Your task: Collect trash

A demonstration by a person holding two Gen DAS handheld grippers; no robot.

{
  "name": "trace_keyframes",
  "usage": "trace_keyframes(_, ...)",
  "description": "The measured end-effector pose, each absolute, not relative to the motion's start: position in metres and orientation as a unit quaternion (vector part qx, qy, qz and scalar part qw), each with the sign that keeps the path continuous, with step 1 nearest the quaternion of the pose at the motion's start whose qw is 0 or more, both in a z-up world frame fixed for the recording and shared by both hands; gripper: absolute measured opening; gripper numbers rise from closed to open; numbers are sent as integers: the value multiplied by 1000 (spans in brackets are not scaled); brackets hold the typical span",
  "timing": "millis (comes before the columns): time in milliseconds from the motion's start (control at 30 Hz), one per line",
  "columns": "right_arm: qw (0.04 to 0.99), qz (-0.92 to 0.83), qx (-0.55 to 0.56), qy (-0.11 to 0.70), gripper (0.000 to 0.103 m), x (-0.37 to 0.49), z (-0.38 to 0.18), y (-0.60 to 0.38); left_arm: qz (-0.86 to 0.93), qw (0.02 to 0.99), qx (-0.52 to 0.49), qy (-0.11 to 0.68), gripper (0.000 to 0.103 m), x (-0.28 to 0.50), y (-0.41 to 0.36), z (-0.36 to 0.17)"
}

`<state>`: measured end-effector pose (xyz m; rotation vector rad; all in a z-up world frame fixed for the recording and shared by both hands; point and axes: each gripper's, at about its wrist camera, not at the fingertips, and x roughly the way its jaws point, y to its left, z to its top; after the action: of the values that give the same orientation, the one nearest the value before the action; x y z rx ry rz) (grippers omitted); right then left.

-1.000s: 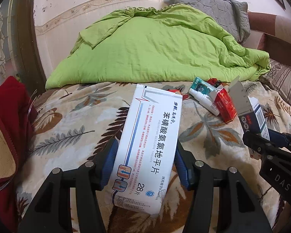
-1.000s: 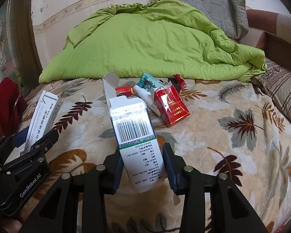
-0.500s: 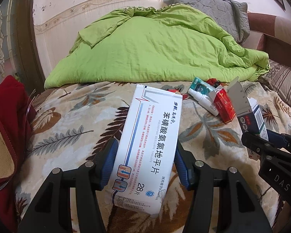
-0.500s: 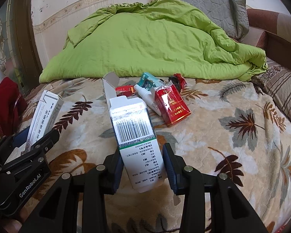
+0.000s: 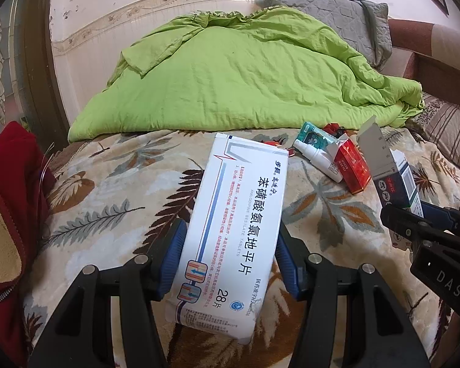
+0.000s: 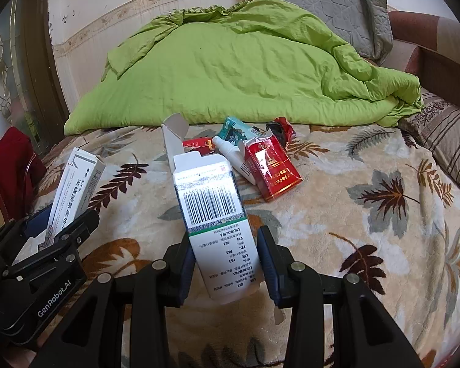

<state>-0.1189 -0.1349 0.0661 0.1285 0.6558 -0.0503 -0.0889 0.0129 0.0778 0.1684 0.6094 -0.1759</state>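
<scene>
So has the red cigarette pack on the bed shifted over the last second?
No. In the right wrist view the red cigarette pack keeps its spot against the white spray bottle and the leaf pattern of the bedspread.

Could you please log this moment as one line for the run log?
left hand-held gripper: shut on white tablet box | right hand-held gripper: shut on open barcode box | red pack: on bed

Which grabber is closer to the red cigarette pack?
Right. The right hand-held gripper, holding a barcode box, sits just before the red cigarette pack; the left hand-held gripper is farther off to its left.
</scene>
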Motion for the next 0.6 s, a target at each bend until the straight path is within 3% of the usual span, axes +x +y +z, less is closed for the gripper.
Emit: trace_keyframes(600,945,-24,63,321,42,-119,67,-134,-87,947,83,299,55,-91,11,78)
